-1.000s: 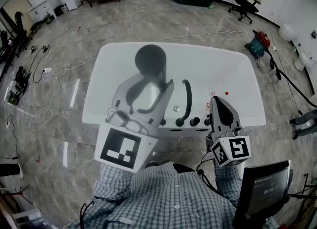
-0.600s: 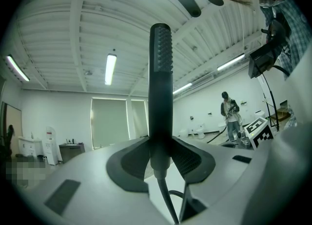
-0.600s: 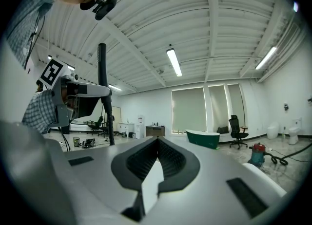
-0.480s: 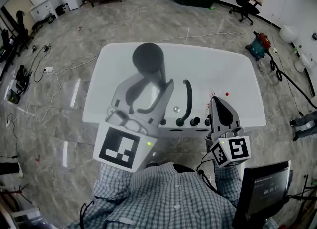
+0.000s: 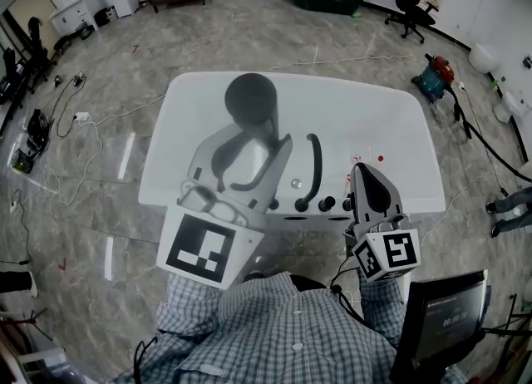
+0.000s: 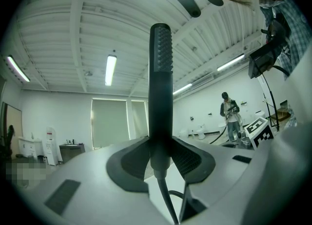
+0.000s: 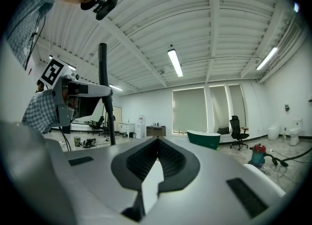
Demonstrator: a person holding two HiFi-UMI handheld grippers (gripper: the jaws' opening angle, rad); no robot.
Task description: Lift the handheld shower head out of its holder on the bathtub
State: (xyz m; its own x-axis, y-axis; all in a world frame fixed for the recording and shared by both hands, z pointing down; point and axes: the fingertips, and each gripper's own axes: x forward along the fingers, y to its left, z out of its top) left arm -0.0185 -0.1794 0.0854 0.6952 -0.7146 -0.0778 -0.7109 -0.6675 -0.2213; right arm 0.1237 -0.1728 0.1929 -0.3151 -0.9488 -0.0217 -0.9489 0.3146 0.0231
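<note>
Shower head [image 6: 161,73] between left fingers [image 6: 187,159] (upright)

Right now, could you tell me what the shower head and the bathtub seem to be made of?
Shower head: likely matte black plastic or coated metal; dull, no glints. Bathtub: probably white acrylic or enamel; smooth, uniform surface.

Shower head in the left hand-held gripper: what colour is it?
The shower head is black all over, handle included. The left gripper view shows it best.
</note>
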